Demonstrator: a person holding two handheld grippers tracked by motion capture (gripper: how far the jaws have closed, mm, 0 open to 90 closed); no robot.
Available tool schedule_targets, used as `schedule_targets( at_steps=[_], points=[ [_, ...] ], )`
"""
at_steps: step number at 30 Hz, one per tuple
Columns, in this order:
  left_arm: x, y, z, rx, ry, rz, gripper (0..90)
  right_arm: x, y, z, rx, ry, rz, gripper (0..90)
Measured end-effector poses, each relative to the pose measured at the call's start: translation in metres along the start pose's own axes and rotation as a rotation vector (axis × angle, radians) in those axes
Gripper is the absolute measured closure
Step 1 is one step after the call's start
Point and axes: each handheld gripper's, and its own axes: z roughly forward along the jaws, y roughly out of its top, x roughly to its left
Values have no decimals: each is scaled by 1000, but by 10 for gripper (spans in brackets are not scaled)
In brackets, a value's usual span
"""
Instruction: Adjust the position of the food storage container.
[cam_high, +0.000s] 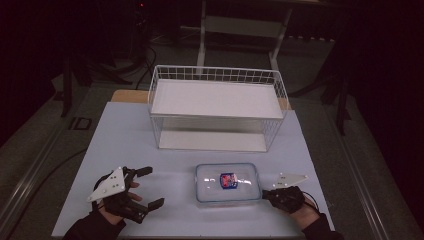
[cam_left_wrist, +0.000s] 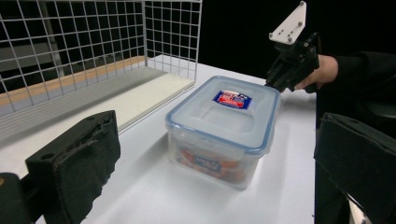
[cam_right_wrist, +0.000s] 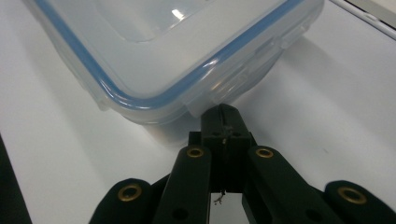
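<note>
The right gripper (cam_right_wrist: 223, 116), jaws pressed together, pokes under the box (cam_high: 228, 182) lid's flap to lift it; the left gripper (cam_high: 146, 186) waits wide apart, ready to hold the box.

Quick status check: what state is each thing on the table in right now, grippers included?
Plastic container: lid on, packet inside, flat on the table.
Wire shelf rack: upright, both shelves bare.
Left gripper: open, off the container.
Right gripper: shut, tips at the container's lid edge.

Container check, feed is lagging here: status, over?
Left gripper open, off the container. Right gripper shut, tips at its corner latch. Lid on. Path clear.
</note>
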Motion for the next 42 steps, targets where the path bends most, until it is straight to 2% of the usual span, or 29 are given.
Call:
schedule_targets(
  at_steps=[1, 2, 4, 7, 18, 30, 35, 36, 37, 39, 40, 41, 42],
  points=[
    [0, 0, 0, 1, -1, 0, 5, 1, 2, 2, -1, 4, -2, 900],
    [0, 0, 0, 4, -2, 1, 5, 2, 5, 6, -7, 28, -11, 900],
    [0, 0, 0, 4, -3, 0, 5, 4, 7, 8, -6, 35, -15, 900],
    [-1, 0, 1, 6, -6, 2, 5, 8, 13, 14, 6, 23, -35, 900],
    [-1, -2, 2, 16, -12, 3, 5, 12, 30, 33, -2, 59, -76, 900],
    [-1, -2, 2, 18, -13, 5, 5, 14, 38, 44, -1, 68, -92, 900],
    [-1, -2, 1, 22, -11, 0, 5, 11, 34, 35, -6, 33, -79, 898],
    [0, -1, 2, 31, -4, -8, 5, 9, 33, 26, -27, 3, -68, 856],
    [0, -1, 2, 31, -4, -8, 5, 9, 33, 26, -27, 3, -68, 856],
    [-1, 0, 3, 43, 7, -15, 5, 8, 36, 7, -89, -28, -49, 808],
    [-1, 0, 3, 43, 7, -15, 5, 8, 36, 7, -89, -28, -49, 808],
    [-2, 1, 4, 52, 11, -19, 5, 10, 38, -3, -128, -23, -35, 734],
    [-3, 3, 4, 51, 9, -15, 5, 10, 38, -3, -128, -23, -35, 734]
  ],
)
